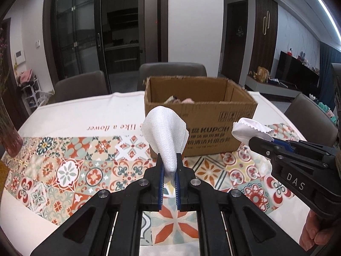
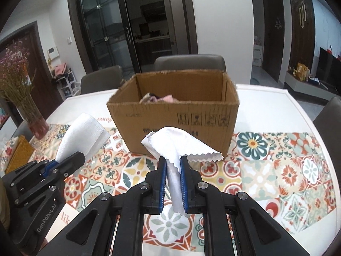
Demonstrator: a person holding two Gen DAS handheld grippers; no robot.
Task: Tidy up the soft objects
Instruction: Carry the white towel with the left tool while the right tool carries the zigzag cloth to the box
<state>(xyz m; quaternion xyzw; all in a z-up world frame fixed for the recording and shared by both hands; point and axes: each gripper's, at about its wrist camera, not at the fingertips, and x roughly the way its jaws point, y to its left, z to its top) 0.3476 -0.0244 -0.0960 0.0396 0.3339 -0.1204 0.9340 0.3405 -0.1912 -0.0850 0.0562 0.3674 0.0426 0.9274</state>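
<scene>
My left gripper [image 1: 169, 162] is shut on a white waffle-weave cloth [image 1: 165, 132] and holds it above the table, short of the open cardboard box [image 1: 202, 115]. My right gripper [image 2: 173, 164] is shut on a thin white cloth with zigzag edges [image 2: 179, 143], also above the table in front of the box [image 2: 174, 111]. The box holds some pink and dark soft items [image 2: 158, 98]. Each gripper shows in the other's view: the right gripper [image 1: 259, 139] with its cloth [image 1: 248, 129], the left gripper [image 2: 70, 160] with its cloth [image 2: 83, 134].
The table carries a patterned tile-print cloth [image 1: 85, 166]. A vase of dried flowers [image 2: 32, 115] stands at the left edge, with a yellow woven item [image 2: 19, 155] near it. Grey chairs [image 1: 172, 72] stand behind the table and at the right [image 2: 329, 123].
</scene>
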